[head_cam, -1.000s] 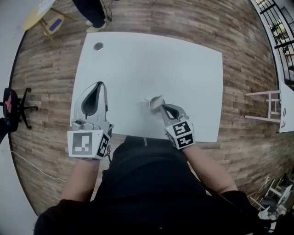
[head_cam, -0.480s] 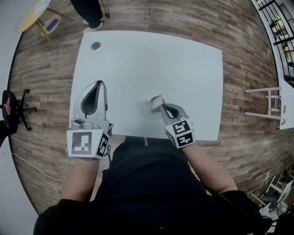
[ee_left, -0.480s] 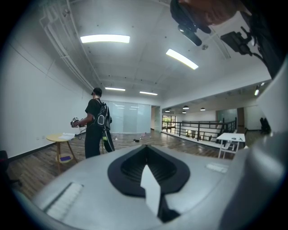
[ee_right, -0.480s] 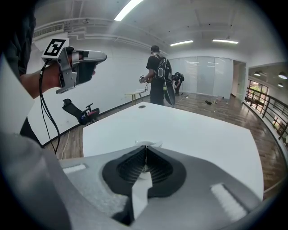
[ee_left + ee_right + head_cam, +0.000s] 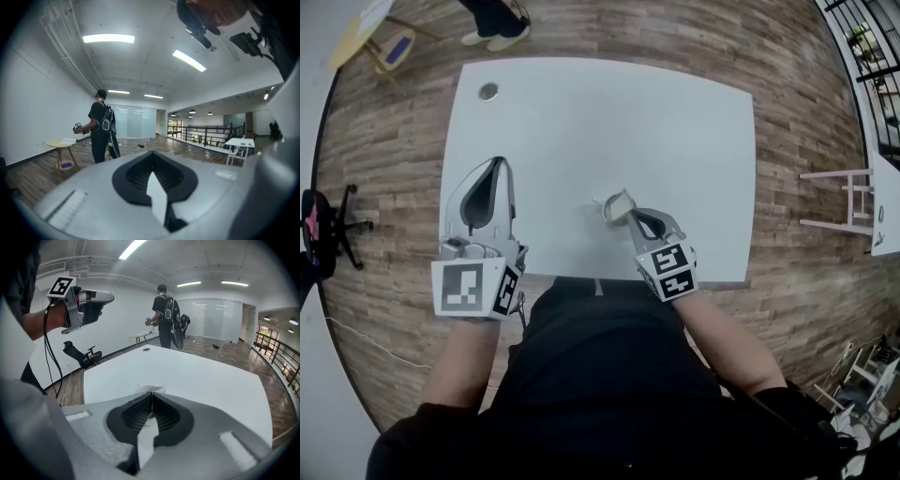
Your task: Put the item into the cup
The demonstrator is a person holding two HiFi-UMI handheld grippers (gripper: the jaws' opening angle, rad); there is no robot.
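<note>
Pale little cup [image 5: 617, 206] hangs tilted at the right tool's [image 5: 629, 215] tip, its thin rim seemingly pinched in closed jaws — a slight twist could crush or drop it. Left tool [image 5: 494, 165], well off to that side, is closed on nothing — no item shows on the tabletop [image 5: 675, 122].

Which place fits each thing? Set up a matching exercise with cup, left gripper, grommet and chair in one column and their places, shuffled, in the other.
Things:
1. cup
2. left gripper
3. grommet
4. chair

Places:
A. on the floor, left of the table
B. at the right gripper's tips
C. table's far left corner
D. raised over the table's left side

Pairs: 1-B, 2-D, 3-C, 4-A
</note>
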